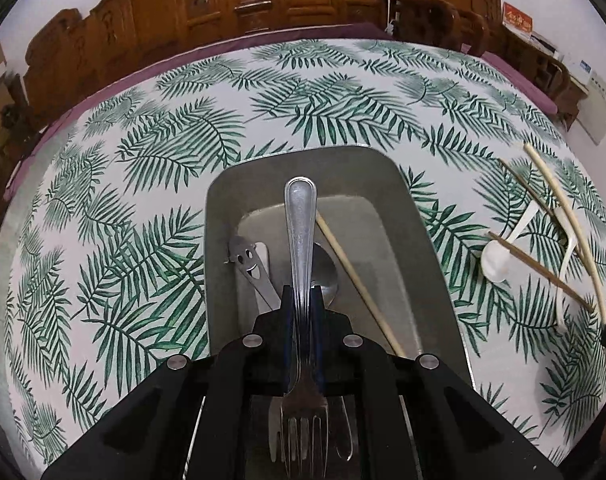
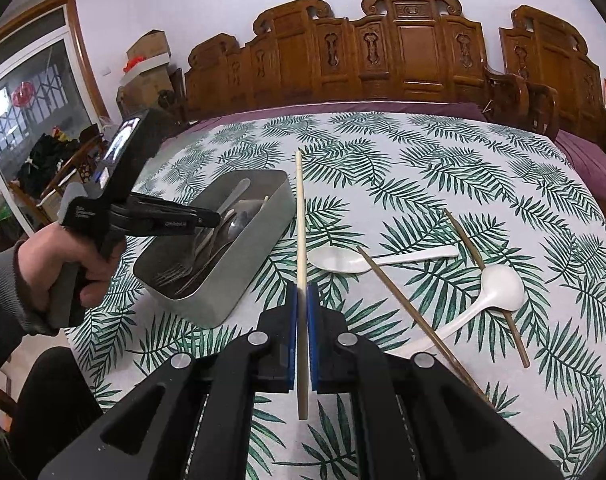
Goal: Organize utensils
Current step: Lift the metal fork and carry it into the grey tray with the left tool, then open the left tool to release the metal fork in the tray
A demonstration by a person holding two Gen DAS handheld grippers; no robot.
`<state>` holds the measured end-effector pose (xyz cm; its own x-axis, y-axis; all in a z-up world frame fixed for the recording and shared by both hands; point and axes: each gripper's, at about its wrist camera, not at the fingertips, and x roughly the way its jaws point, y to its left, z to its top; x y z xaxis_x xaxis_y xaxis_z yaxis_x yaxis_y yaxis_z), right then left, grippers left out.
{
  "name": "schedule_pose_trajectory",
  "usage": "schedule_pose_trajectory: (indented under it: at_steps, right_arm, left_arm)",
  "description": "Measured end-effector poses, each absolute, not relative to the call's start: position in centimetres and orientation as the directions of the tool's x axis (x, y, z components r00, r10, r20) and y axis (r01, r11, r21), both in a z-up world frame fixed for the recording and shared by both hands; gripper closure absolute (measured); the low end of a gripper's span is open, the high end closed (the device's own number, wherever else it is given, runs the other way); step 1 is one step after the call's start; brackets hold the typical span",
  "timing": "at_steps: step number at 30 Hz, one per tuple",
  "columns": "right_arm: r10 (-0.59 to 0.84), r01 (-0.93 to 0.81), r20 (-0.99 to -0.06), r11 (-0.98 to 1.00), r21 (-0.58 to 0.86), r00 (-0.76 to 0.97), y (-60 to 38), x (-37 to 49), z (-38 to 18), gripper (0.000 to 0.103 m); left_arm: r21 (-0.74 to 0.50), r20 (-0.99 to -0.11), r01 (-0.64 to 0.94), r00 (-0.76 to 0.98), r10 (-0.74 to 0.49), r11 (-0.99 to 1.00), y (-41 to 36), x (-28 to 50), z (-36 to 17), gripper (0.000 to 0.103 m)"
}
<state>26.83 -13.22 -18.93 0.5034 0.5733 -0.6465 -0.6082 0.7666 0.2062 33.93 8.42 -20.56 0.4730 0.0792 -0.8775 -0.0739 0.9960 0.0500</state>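
Left wrist view: the left gripper (image 1: 302, 300) is clamped tight on a steel fork (image 1: 301, 264) over the metal tin (image 1: 423, 216). Right gripper (image 2: 302, 300) pinches a pale chopstick (image 2: 300, 216), seemingly lifted off the leaf-print tablecloth (image 2: 423, 168).

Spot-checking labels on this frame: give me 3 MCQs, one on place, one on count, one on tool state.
1. Where is the left tool?
A. Over the metal bin
B. Over the white spoons
C. Off the table

2. How many white plastic spoons lie on the tablecloth?
A. One
B. Two
C. Four

3. What does the right tool hold?
A. Nothing, open
B. A dark chopstick
C. A pale chopstick

Answers:
1 A: the metal bin lies right below the tool, which grips the metal fork.
2 B: one spoon and one ladle-shaped spoon show in the right wrist view.
3 C: the pale chopstick runs between its blue pads.
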Motion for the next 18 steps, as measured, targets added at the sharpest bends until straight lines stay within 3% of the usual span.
schedule_pose_trajectory:
  at_steps: [7, 18]
  right_arm:
    - [0.579, -0.611, -0.643, 0.763, 0.21, 0.502, -12.9, 26.7, -18.4, 0.097]
    - [0.603, -0.639, -0.649, 0.735, 0.227, 0.463, -8.3, 25.7, -16.7, 0.097]
  left_arm:
    - [0.036, -0.869, -0.09, 0.489, 0.075, 0.995, 8.7, 33.6, -20.3, 0.095]
    - [-0.006, -0.806, -0.061, 0.591, 0.031, 0.998, 9.9, 28.7, -15.3, 0.095]
